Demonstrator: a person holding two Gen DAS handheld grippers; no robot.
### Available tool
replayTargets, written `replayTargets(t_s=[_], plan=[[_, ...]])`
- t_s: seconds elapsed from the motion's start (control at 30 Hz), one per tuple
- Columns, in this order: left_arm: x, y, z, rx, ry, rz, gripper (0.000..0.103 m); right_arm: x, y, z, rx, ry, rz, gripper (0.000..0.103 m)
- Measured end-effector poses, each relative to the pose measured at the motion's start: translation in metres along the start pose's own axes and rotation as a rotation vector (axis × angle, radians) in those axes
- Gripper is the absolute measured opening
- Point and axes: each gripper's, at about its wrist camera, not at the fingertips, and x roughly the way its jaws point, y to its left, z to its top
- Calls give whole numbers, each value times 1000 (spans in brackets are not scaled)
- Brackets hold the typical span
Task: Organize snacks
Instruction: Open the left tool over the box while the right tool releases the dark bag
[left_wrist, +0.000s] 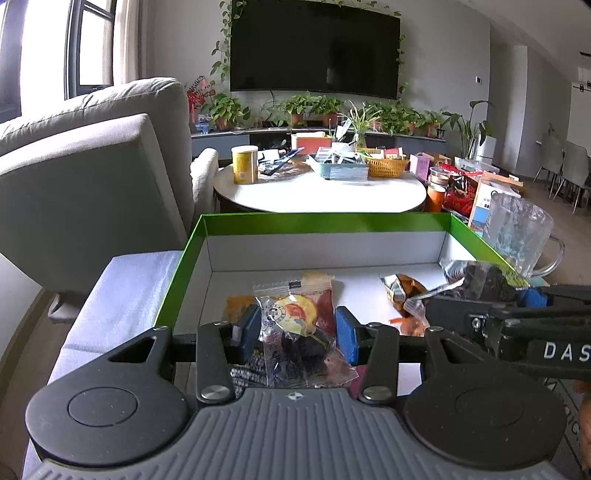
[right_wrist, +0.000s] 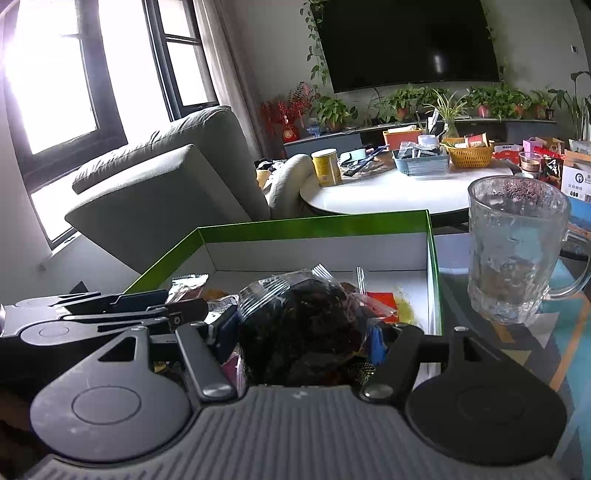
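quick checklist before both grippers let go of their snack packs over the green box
1. Left gripper grips the clear snack packet between its blue pads: ok.
2. Right gripper grips the dark snack bag: ok.
3. Both packs are over the green box, inside its rim: ok for the left; cannot tell for the right.
4. Free white floor in the box to drop onto: ok at the back; near part already holds wrappers.
5. Glass mug stands outside the box, apart from the right gripper: ok.
6. The two grippers are apart from each other: cannot tell, they are close side by side.
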Motion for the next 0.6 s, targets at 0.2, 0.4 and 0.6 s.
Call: replayTargets(t_s=[0.2, 0.4, 0.6], plan=[[-3, -6, -10, 31, 23, 3, 47, 1, 4, -2, -22, 2, -17, 58], [-12, -6, -12, 29, 12, 12, 52, -1, 12, -9, -79, 7, -46, 57], [-26, -1, -16, -1, 4, 13, 55, -8, 17, -18, -109, -2, -59, 58]])
